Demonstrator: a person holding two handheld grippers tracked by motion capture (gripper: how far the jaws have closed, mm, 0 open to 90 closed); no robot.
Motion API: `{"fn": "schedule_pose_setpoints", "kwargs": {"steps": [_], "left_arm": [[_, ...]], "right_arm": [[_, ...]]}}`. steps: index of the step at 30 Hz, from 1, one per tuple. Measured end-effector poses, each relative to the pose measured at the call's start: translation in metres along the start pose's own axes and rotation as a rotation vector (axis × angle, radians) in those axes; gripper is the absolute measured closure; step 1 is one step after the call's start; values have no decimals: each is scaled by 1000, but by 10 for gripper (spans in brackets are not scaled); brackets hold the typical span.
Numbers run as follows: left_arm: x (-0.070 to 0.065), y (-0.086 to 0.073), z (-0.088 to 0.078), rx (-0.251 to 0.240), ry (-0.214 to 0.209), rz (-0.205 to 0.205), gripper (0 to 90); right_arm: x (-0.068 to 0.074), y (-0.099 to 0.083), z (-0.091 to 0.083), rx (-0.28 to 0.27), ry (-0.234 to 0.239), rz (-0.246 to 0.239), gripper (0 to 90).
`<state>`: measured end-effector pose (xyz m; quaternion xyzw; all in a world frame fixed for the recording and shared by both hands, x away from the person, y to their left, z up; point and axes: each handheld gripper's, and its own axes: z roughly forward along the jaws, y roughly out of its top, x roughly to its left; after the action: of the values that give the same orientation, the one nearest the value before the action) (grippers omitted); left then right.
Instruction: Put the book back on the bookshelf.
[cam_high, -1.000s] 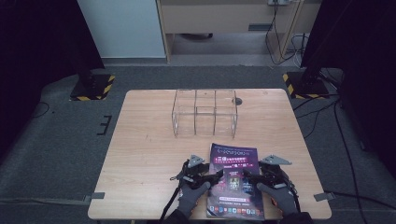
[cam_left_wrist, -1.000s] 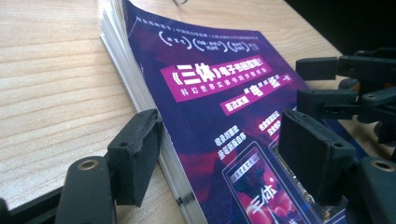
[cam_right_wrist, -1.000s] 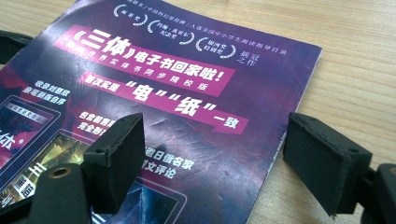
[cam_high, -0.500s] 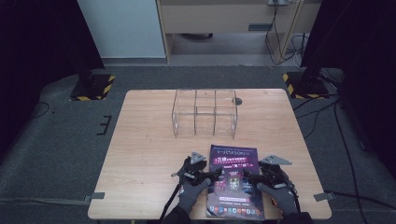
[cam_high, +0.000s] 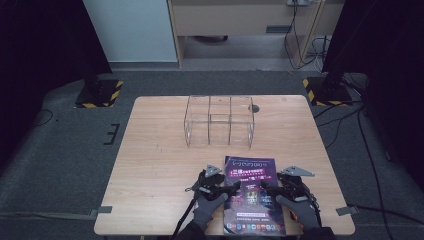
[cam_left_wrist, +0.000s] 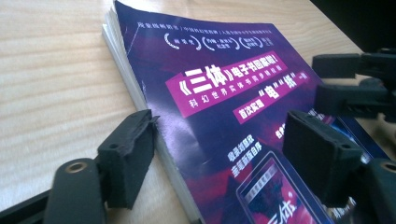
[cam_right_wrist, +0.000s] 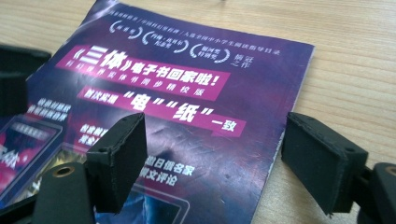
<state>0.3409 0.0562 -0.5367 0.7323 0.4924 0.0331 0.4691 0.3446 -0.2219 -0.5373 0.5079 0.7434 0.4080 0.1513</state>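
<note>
A purple magazine (cam_high: 252, 195) with white Chinese lettering lies flat near the table's front edge. My left gripper (cam_high: 220, 189) is open at the magazine's left side. In the left gripper view (cam_left_wrist: 219, 158) one jaw rests on the wood beside the page edges and the other hovers over the cover (cam_left_wrist: 219, 88). My right gripper (cam_high: 277, 187) is open at the right side. In the right gripper view (cam_right_wrist: 215, 163) it straddles the magazine's right edge (cam_right_wrist: 187, 107), one jaw over the cover and one over bare wood. Gloved hands hold both.
A clear acrylic organiser (cam_high: 220, 120) with several compartments stands at the middle back of the wooden table (cam_high: 155, 165). A small round hole (cam_high: 255, 107) sits behind it. Dark floor, cables and stands surround the table.
</note>
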Motion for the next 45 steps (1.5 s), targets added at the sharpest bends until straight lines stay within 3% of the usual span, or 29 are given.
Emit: {"fn": "schedule_pose_setpoints", "kwargs": {"steps": [8, 12, 15, 21, 25, 33, 36, 45], "left_arm": [[3, -6, -11, -15, -84, -23, 287], [1, -2, -17, -69, -148, -19, 323], [-5, -1, -16, -76, -140, 21, 317], [-6, -1, -14, -113, -163, 8, 281], [-10, 0, -13, -112, -132, 21, 274], [-2, -8, -9, -28, -26, 7, 307], [-3, -9, -6, -14, 1, 25, 307], [-10, -11, -10, -8, 106, 45, 292]], "right_arm": [[0, 0, 0, -2, -11, -1, 254], [0, 0, 0, -1, -14, -3, 267], [-1, 0, -1, -3, -13, -4, 274], [-1, 0, -1, -2, -17, -8, 281], [0, 0, -1, -1, -21, -11, 285], [1, 0, 0, 3, -33, -25, 284], [1, 0, 0, 3, -32, -26, 283], [2, -1, -1, 5, -32, -33, 280]]}}
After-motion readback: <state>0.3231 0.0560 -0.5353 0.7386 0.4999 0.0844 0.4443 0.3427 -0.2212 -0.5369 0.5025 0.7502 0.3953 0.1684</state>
